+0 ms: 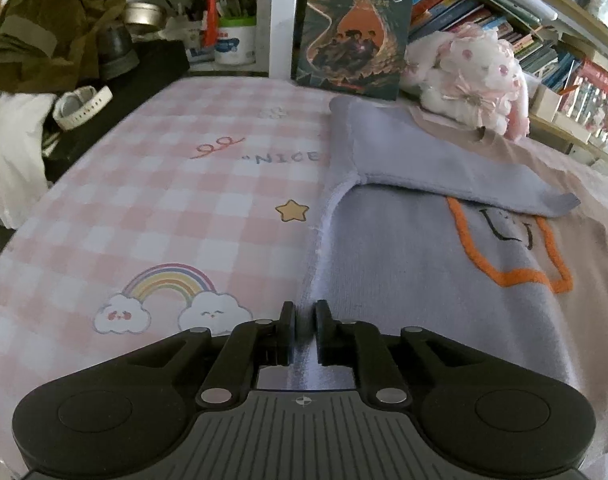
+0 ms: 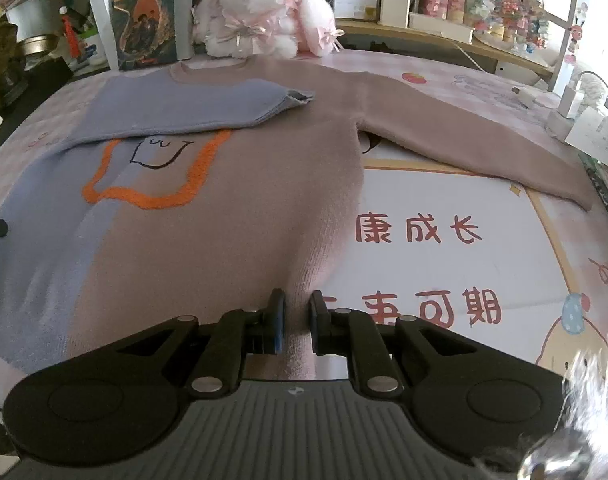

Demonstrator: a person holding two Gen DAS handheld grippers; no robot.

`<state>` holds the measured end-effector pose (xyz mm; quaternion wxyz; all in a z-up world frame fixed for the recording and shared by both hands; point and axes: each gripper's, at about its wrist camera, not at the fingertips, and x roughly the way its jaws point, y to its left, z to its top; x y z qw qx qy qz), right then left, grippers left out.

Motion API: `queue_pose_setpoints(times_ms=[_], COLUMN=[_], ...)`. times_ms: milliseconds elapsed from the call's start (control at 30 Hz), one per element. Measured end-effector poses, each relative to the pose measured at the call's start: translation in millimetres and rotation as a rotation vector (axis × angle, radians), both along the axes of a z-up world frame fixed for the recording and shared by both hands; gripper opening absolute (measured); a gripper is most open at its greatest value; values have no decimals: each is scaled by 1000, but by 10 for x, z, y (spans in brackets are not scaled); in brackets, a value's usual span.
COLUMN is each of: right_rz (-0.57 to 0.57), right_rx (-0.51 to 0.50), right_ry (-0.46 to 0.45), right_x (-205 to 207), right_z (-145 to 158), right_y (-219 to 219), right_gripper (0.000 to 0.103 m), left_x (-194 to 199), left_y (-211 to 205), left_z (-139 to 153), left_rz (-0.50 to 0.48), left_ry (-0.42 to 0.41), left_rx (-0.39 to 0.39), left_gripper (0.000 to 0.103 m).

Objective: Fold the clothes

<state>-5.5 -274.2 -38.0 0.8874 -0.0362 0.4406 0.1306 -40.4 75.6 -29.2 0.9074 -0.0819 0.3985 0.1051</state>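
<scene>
Pinched in the left gripper (image 1: pixel 304 322) and right gripper (image 2: pixel 297 318), the sweater's (image 2: pixel 224 200) near hem, apparently bunched, is held on the tabletop (image 1: pixel 164 200); next, the bottom fold calls for an even lift toward the collar.

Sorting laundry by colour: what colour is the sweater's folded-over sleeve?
Lavender blue, matching that half of the two-tone knit sweater's folded sleeve; clearest in the right wrist view.
</scene>
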Motion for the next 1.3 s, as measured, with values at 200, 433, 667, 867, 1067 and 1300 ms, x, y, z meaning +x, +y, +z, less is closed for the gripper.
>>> queue_pose_setpoints(times_ms=[200,433,667,867,1067,1300], right_rz=[-85,-165,-241,-270,-292,-301], right_rx=[87,66,51,38,24,-3], right_ry=[15,-118,-155,-153,-151,-147], right_x=[-55,-338,-557,-773,-945,-1090], right_z=[145,412,458,444,435,429], right_y=[-95,-109,-139,-137,-124,-89], right_gripper=[41,70,79,83,85,85], left_x=[-230,-456,-569,-675,-752,-790], left_y=[-147,-472,-721,-737,-712,-742], left_z=[286,453,399,374,350,333], left_rz=[57,-47,-157,-188,-203,-245], left_ry=[-81,-130,-116,-108,-102,-110], left_rx=[104,107,138,123,105,83], left_gripper=[43,62,75,80,83,83])
